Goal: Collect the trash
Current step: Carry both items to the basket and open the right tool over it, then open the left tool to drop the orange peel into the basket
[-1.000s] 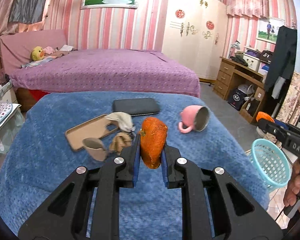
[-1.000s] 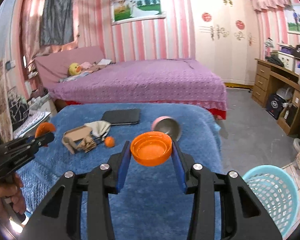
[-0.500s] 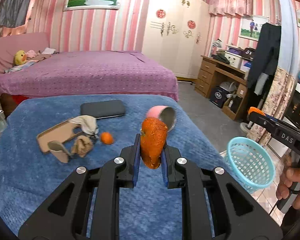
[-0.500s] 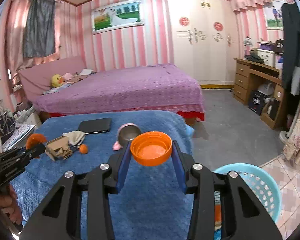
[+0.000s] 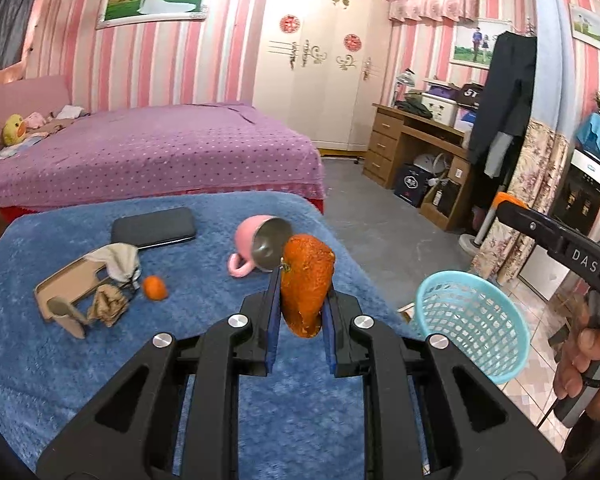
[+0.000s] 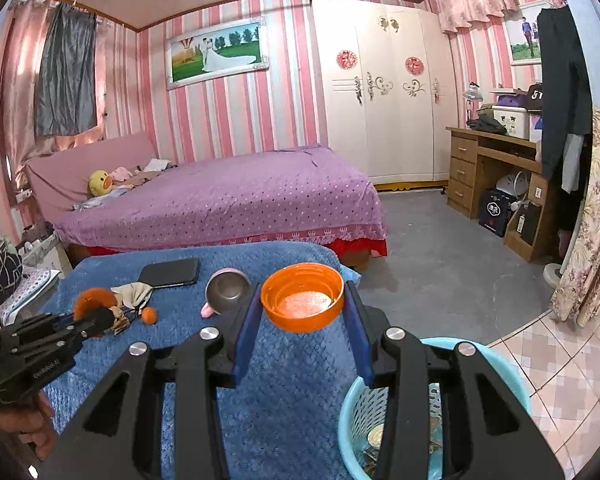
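Note:
My left gripper (image 5: 300,308) is shut on a curved piece of orange peel (image 5: 306,280), held above the blue blanket (image 5: 80,360). My right gripper (image 6: 302,316) is shut on an orange plastic lid (image 6: 302,297), just left of and above a light blue mesh basket (image 6: 496,372). That basket (image 5: 472,320) stands on the floor off the blanket's right edge. A small orange fruit (image 5: 154,287), crumpled brown paper (image 5: 108,309), a beige cloth (image 5: 118,260) and a tan case (image 5: 66,292) lie on the blanket at the left.
A tipped pink mug (image 5: 260,246) and a dark phone (image 5: 154,227) lie on the blanket further back. A purple bed (image 5: 148,152) stands behind. A wooden desk (image 5: 412,148) and hanging clothes (image 5: 500,96) line the right wall. Grey floor lies beyond the basket.
Both grippers have swung to the right with their loads still held. The basket has come closer in both views and now sits under the right gripper's right finger.

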Tool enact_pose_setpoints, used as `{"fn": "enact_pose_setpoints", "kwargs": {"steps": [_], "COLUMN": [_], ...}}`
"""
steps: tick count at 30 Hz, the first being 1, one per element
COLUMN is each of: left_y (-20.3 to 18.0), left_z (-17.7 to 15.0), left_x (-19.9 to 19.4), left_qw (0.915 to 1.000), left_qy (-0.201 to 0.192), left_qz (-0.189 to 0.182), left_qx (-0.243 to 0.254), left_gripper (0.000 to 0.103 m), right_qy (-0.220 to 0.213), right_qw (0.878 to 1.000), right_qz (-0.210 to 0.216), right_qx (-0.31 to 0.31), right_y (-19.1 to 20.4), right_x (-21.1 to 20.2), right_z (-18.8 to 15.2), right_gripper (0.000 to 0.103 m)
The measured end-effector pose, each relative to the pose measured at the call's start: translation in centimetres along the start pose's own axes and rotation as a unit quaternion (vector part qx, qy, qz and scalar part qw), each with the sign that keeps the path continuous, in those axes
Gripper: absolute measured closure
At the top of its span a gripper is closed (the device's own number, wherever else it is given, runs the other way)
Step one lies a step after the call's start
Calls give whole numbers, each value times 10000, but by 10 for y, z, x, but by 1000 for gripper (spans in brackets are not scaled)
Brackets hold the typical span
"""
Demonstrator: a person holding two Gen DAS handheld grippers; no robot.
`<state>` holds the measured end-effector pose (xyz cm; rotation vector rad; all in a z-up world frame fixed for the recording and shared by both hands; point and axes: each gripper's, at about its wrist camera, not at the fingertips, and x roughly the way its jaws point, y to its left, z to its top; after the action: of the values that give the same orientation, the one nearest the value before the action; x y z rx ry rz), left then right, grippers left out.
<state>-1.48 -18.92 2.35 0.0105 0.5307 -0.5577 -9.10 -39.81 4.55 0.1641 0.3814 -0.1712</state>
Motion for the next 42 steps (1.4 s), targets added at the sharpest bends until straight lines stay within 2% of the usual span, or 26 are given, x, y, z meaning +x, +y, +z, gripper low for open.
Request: {"fn": "enact_pose_setpoints", "kwargs": {"steps": [12,16,27,29,30,34,36,37,39,42], "left_y": [-66,-90,-153,-162,-167,-184,-193,-198,-201,-195], "left_z": [26,32,19,14,13,8,5,4,0,2], "left_x": [12,19,56,62,65,80,89,94,95,93], "left_qw": [9987,9971,9913,9899,9893,9861,9827,9799,9807,9824], "left_qy": [-97,-82,254,311,334,513,672,799,759,727], "left_qz": [-401,-673,-1164,-1199,-1211,-1375,-1542,-1636,-1574,-1485], "left_qx": [294,339,567,687,740,773,778,808,873,875], "left_gripper": [87,87,86,87,87,85,75,55,38,38], "right_qy": [-57,-39,-67,-99,-119,-291,-334,-324,-299,-316], "right_qw": [9990,9976,9930,9914,9908,9857,9840,9840,9833,9819], "right_qz": [-310,-525,-909,-1006,-1018,-1194,-1257,-1279,-1348,-1319], "right_qx": [314,443,757,836,880,1150,1214,1195,1183,1325], "right_y": [-47,-66,-102,-109,-112,-128,-136,-137,-142,-149], "right_x": [-7,-9,-16,-17,-19,-27,-30,-30,-30,-31], "right_z": [1,1,0,-1,-1,0,-1,-1,-3,-4], "right_gripper": [62,62,62,49,47,45,45,44,44,44]}}
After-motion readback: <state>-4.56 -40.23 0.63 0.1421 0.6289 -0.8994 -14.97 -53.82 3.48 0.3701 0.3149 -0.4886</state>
